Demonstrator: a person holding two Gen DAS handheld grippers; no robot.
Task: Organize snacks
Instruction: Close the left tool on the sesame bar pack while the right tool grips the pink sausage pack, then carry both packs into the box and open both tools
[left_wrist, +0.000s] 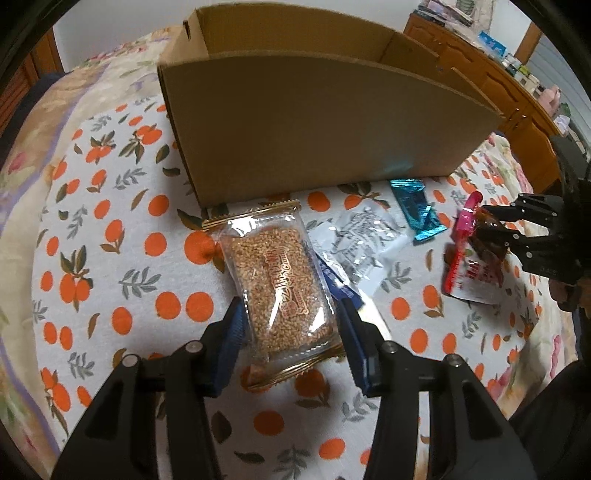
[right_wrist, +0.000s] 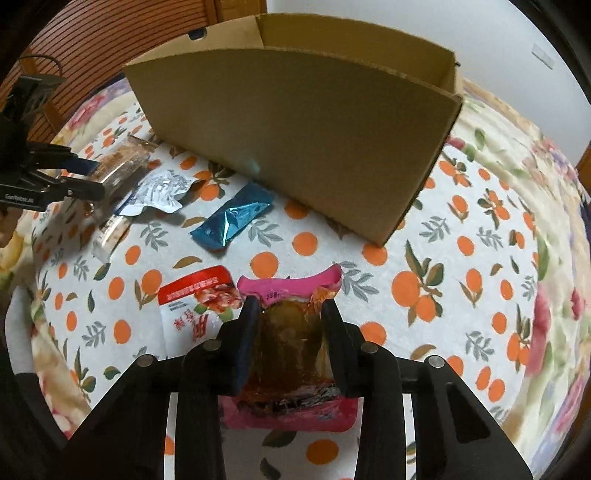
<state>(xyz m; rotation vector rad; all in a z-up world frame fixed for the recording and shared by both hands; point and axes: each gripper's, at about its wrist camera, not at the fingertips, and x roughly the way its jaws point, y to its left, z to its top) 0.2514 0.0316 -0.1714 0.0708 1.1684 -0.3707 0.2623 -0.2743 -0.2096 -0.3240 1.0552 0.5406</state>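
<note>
Your right hand-held gripper (right_wrist: 288, 314) pinches the pink-edged snack pouch (right_wrist: 291, 291); your left hand-held gripper (left_wrist: 291, 325) straddles the sesame candy packet (left_wrist: 275, 280), contact unclear

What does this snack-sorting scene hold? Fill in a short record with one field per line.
container: open cardboard box, standing on the fruit-print cloth
left gripper: fingers either side of the sesame candy pack
right gripper: shut on the pink-edged snack pack
loose on cloth: blue foil pack, silver pack, red-and-white pack
</note>
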